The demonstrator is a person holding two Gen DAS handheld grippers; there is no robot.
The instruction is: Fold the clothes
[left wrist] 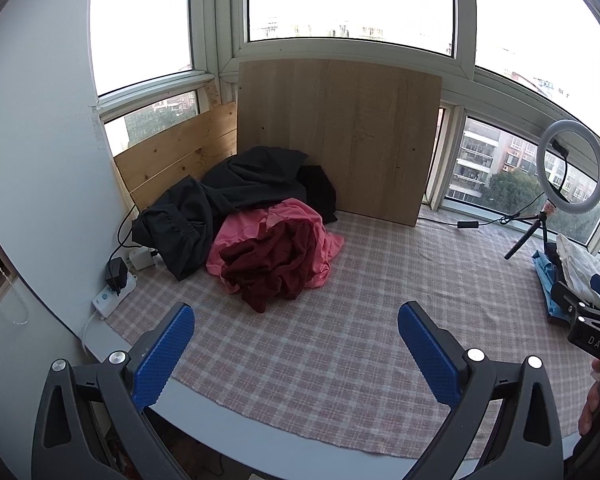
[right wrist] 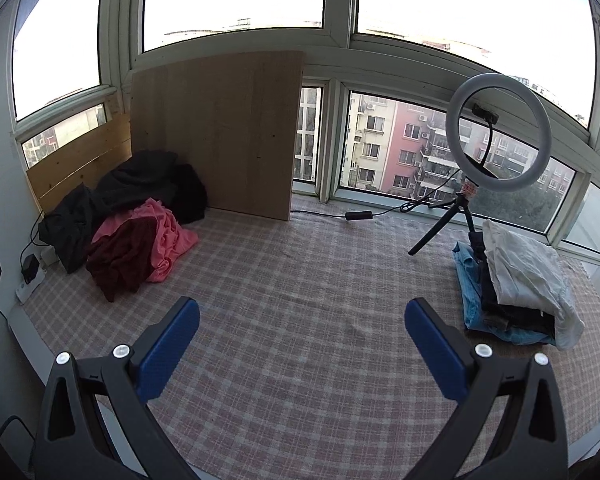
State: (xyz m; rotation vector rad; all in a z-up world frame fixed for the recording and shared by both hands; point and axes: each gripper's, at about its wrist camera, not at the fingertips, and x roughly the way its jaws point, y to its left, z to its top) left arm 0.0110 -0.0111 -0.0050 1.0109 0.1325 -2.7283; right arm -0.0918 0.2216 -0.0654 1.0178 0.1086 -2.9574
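At upper left we see a heap of unfolded clothes (right wrist: pixel 132 236) by a leaning board (right wrist: pixel 216 136); at right a ring light (right wrist: pixel 500 132) stands behind a folded stack (right wrist: pixel 516 284) on the checked cloth (right wrist: pixel 300 280). Our left tongs (left wrist: pixel 296 344) and right tongs (right wrist: pixel 302 336) hang wide open, holding and touching nothing.

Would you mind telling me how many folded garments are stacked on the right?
3 visible: a white one on top, a black one beneath, a blue one at the bottom; others may be hidden.
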